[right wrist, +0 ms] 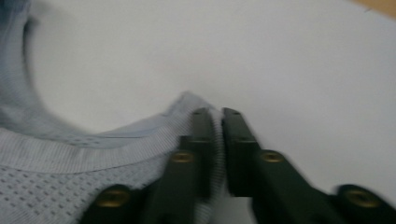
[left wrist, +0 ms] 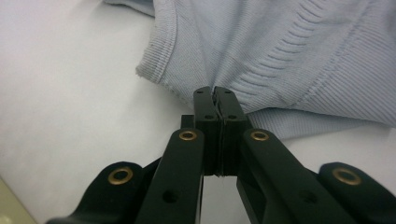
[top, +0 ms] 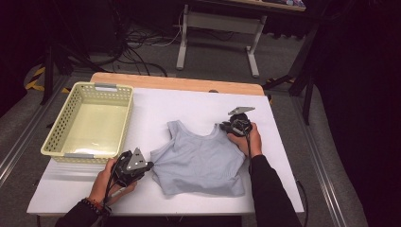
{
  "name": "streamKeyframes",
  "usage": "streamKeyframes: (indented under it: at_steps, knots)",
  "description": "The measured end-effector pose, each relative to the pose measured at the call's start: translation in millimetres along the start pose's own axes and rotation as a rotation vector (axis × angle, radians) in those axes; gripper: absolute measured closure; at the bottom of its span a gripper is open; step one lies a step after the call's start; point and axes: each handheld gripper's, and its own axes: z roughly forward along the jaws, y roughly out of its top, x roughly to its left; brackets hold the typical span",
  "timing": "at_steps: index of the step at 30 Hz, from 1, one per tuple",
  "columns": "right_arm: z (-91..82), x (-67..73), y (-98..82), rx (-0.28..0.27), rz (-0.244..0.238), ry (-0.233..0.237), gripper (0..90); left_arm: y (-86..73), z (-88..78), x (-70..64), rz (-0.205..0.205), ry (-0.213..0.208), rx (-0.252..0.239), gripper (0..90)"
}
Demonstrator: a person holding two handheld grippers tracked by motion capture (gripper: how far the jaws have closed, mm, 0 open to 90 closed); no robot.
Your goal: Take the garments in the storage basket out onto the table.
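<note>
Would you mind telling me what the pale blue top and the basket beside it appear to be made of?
The top looks like a soft ribbed knit, matte, with fine ribs along its edge and mesh-like holes near the neckline. The basket looks like moulded plastic, pale yellow and slightly glossy, with perforated walls.

top (top: pixel 198 158) on table (top: pixel 156 106), basket (top: pixel 90 120) left
</note>
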Motion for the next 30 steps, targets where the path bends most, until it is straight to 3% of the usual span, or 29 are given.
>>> streamKeyframes:
  at_steps: [1,2,4,8,13,16,17,20,23,24,25,26,28,29,30]
  knots:
    - [-6.4,-3.6,2.1,-0.045,0.016,-0.024,86.5,0.2,-0.2,0.1,0.003,-0.003,-0.004,89.4]
    - [-6.4,-3.6,2.1,-0.045,0.016,-0.024,86.5,0.7,0.5,-1.2,0.002,-0.002,0.000,89.4]
    - [-14.5,-8.0,4.9,-0.090,0.022,-0.075,86.8,2.9,0.6,-2.8,0.007,0.002,-0.012,89.3]
    - [-18.7,-11.7,4.6,-0.119,0.035,-0.126,86.8,6.3,1.4,-1.6,-0.001,0.008,-0.044,89.0]
    - [-15.9,-12.4,2.7,-0.118,0.050,-0.144,85.7,10.0,7.1,-2.7,0.005,0.014,-0.054,88.8]
    - [-15.2,-11.9,2.3,-0.116,0.055,-0.151,79.3,10.2,6.5,-2.8,0.013,0.013,-0.054,88.4]
    - [-17.3,-11.9,1.6,-0.125,0.068,-0.158,71.6,11.3,3.0,-3.7,0.022,0.024,-0.067,87.0]
    - [-22.2,-12.6,1.5,-0.142,0.082,-0.176,62.7,12.9,-3.2,-6.2,0.039,0.041,-0.087,84.7]
    - [-39.7,-14.8,-0.2,-0.197,0.128,-0.164,56.0,14.2,-14.2,-9.8,0.049,0.047,-0.126,78.4]
    - [-56.8,-14.0,-3.4,-0.241,0.141,-0.155,54.2,14.5,-16.7,-11.7,0.048,0.040,-0.140,73.2]
    - [-66.3,-12.4,-6.5,-0.265,0.143,-0.151,54.1,16.2,-22.6,-20.6,0.070,0.008,-0.163,71.5]
    - [-76.0,-10.3,-10.7,-0.286,0.141,-0.152,54.1,16.2,-22.6,-20.6,0.070,0.008,-0.163,68.0]
    - [-85.4,-7.7,-15.8,-0.298,0.140,-0.155,54.1,17.9,-26.0,-34.3,0.106,-0.022,-0.172,65.1]
    - [-104.8,-1.2,-29.9,-0.310,0.137,-0.145,54.4,17.9,-23.5,-48.8,0.135,-0.074,-0.159,58.4]
    - [-110.9,1.6,-35.3,-0.310,0.133,-0.143,54.4,17.5,-20.0,-56.2,0.158,-0.090,-0.137,55.6]
